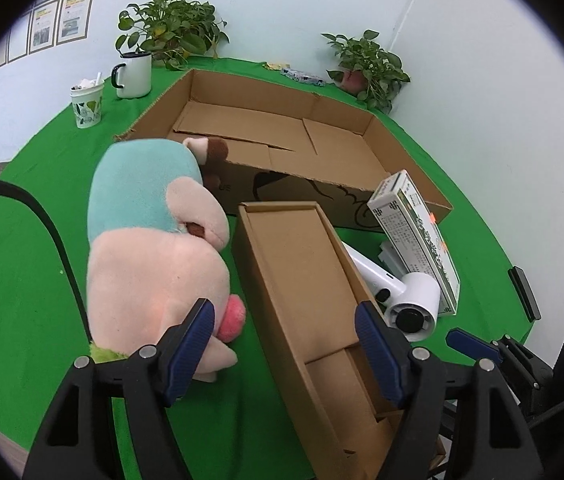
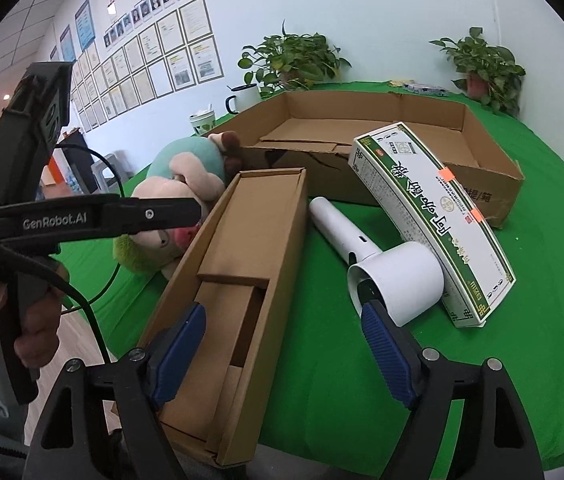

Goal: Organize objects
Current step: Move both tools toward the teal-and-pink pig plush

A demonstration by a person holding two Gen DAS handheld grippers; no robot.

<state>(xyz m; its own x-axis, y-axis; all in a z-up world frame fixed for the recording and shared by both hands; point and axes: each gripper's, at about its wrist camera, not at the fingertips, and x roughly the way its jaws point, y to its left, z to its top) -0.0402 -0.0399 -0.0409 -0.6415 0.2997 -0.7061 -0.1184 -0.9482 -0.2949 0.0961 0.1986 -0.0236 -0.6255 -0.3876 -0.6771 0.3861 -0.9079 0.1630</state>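
A: Where does the left wrist view sit?

B: Low over the near edge of the green worktop [image 1: 22, 280], facing the far wall, close above the plush toy [image 1: 150, 248] and the narrow carton [image 1: 302, 280].

A: And the right wrist view?

B: Just to the right, also near, facing far and slightly left; the left gripper [image 2: 198, 212] crosses its left side.

A: What do both share?

B: The narrow carton, the plush toy, the hair dryer [image 1: 402, 300], the green-and-white box [image 1: 418, 232], the big open carton [image 1: 282, 136] and both far plants [image 1: 170, 28].
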